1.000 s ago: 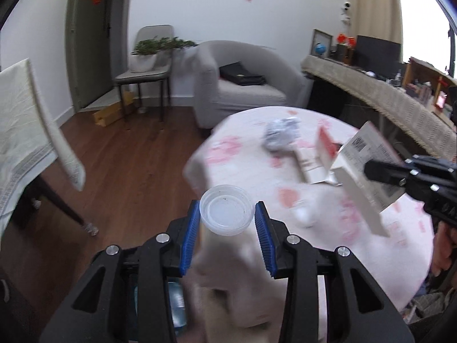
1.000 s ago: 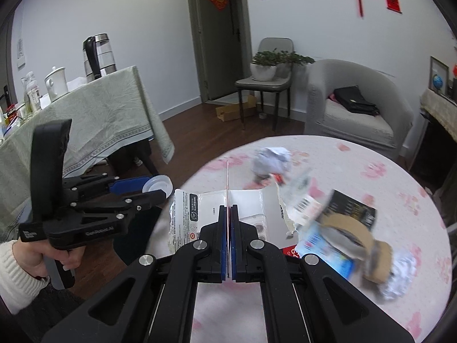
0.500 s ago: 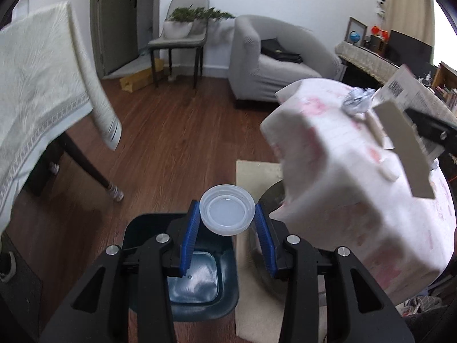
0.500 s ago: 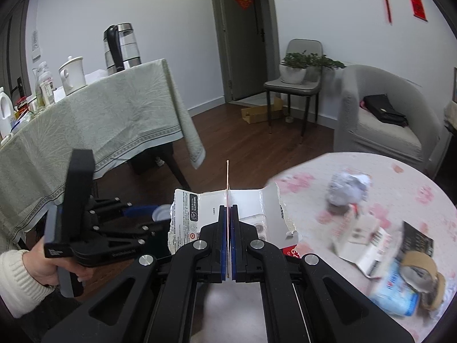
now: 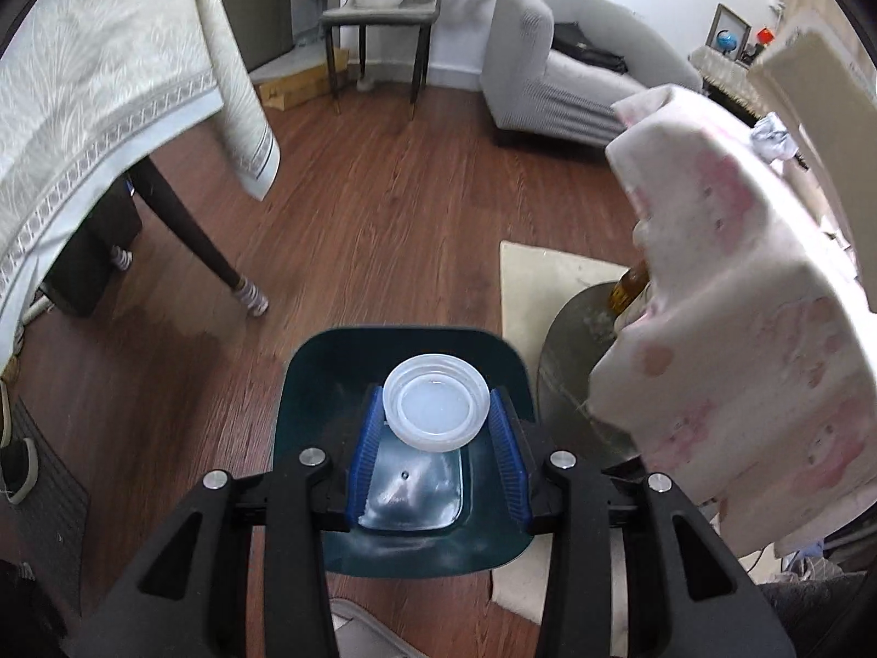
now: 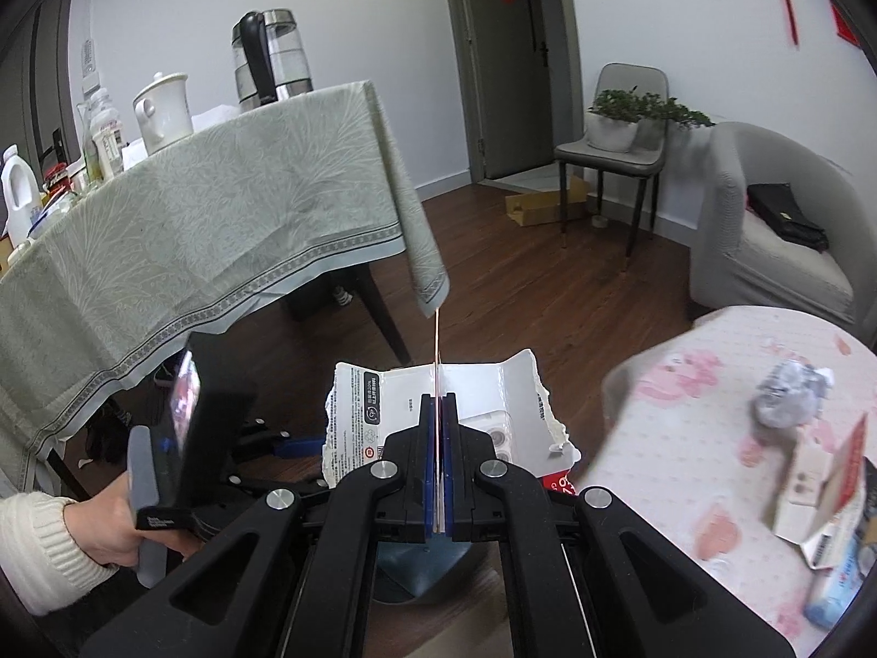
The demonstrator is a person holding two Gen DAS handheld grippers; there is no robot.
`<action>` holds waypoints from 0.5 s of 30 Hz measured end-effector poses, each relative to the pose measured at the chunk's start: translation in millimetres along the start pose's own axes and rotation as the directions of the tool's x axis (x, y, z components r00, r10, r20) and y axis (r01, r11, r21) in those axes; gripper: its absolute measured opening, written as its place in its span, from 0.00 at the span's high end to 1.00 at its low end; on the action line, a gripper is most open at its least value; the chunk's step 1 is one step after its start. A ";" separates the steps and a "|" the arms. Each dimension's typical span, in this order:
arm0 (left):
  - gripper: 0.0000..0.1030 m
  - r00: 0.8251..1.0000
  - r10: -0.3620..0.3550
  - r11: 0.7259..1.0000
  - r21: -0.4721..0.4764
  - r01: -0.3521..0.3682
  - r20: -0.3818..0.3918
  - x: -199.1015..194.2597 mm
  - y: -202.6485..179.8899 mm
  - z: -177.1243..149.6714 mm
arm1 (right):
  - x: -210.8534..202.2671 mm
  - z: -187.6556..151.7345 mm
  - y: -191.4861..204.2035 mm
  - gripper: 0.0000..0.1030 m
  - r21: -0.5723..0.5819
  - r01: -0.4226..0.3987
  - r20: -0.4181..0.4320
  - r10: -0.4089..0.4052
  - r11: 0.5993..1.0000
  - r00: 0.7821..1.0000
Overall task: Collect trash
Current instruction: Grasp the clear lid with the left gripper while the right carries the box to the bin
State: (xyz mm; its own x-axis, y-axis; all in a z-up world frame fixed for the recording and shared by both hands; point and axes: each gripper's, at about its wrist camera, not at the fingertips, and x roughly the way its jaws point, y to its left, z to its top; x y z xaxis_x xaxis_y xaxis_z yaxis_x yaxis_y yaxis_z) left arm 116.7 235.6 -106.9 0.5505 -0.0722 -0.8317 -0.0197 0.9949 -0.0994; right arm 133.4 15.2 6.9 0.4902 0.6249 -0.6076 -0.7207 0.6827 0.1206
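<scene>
Gripping plastic lid [image 5: 436,410] (half-open), pinching torn carton [image 6: 438,400]

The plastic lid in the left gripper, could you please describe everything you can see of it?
The plastic lid is round, translucent white, with a raised rim and a stepped ring around a flat, slightly recessed centre. It looks like thin, light plastic and appears clean and undamaged. It lies roughly flat, facing the camera, clamped at its opposite edges between the blue pads of the left gripper. It hangs directly above the open dark green trash bin on the wooden floor, touching nothing but the pads.
</scene>
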 end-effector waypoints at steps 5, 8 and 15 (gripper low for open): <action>0.59 0.999 0.000 1.000 -0.010 -0.001 -0.043 12.4 11.8 -8.8 | 23.0 -1.2 15.2 0.98 -0.018 -0.009 -0.042 0.009 1.000 0.999; 0.59 0.998 0.005 1.000 -0.015 -0.006 -0.060 19.2 19.4 -13.1 | 37.9 -2.1 21.6 0.98 -0.017 -0.016 -0.066 0.015 1.000 0.998; 0.59 0.995 -0.003 1.000 -0.030 0.000 -0.098 32.0 36.3 -22.2 | 66.7 -6.3 26.4 0.98 -0.003 -0.028 -0.119 0.027 1.000 0.993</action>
State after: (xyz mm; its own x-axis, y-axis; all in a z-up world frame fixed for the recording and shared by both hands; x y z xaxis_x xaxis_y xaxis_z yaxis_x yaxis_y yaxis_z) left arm 115.0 267.8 -149.2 0.4662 -0.0813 -0.8809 -0.0453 0.9923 -0.1156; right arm 144.0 72.5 -35.4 0.4086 0.5936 -0.6933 -0.7357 0.6638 0.1348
